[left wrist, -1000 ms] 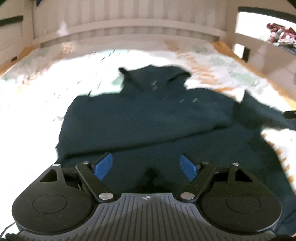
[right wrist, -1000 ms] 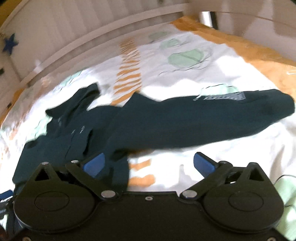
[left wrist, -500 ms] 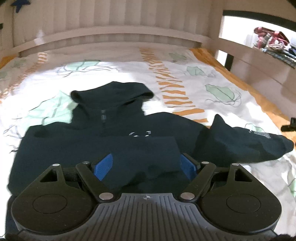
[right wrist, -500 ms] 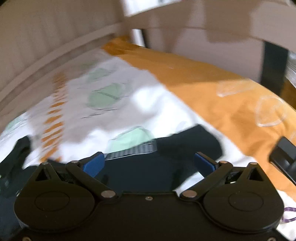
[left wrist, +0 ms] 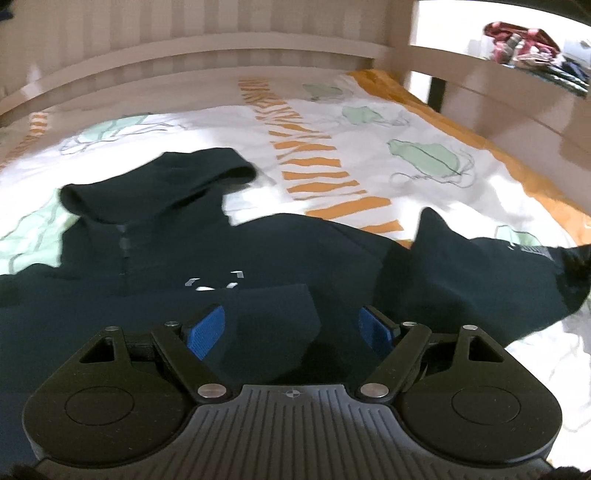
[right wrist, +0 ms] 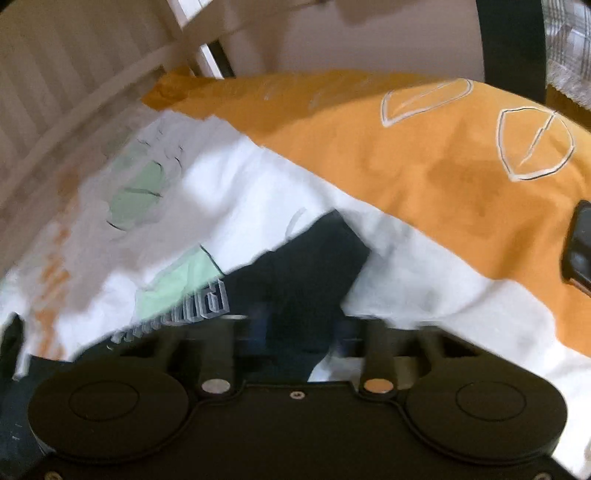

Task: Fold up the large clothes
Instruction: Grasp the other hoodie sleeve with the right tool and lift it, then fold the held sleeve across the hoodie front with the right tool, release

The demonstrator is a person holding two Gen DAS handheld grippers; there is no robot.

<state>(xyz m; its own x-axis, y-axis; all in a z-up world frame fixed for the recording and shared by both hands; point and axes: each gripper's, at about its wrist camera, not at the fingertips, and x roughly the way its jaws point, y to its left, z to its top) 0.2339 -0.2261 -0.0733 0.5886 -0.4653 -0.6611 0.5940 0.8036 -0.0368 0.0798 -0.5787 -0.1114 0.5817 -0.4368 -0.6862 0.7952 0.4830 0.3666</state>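
In the left wrist view, a dark navy hoodie [left wrist: 177, 266] was seen laid flat on the bed [left wrist: 369, 122], hood toward the slatted headboard [left wrist: 184, 33]. One sleeve [left wrist: 258, 314] was already folded across the chest, its cuff lying between the fingers of the left gripper [left wrist: 291, 326]. Those fingers [left wrist: 207, 326] were spread wide, with nothing gripped. The other sleeve [left wrist: 480, 273] was stretched out toward the orange border of the duvet. The step in hand was judged to be the folding-in of that second sleeve. Open bedding was left beyond the hood and to the right of the body; a wooden side rail [left wrist: 498, 92] closed the far edge.

In the right wrist view, the sleeve end [right wrist: 314, 258], with pale lettering [right wrist: 177, 314] printed along it, was found directly ahead of the right gripper [right wrist: 295, 332]. The linkage bars appeared drawn inward around the cuff, but the frame was blurred and the fingertips were not resolved, so it could not be told whether the cloth was clamped. A firm pinch on the cuff, then a carry across the chest, was judged to be called for next. A small black object [right wrist: 580, 247] lay on the orange border, near the sleeve's end.
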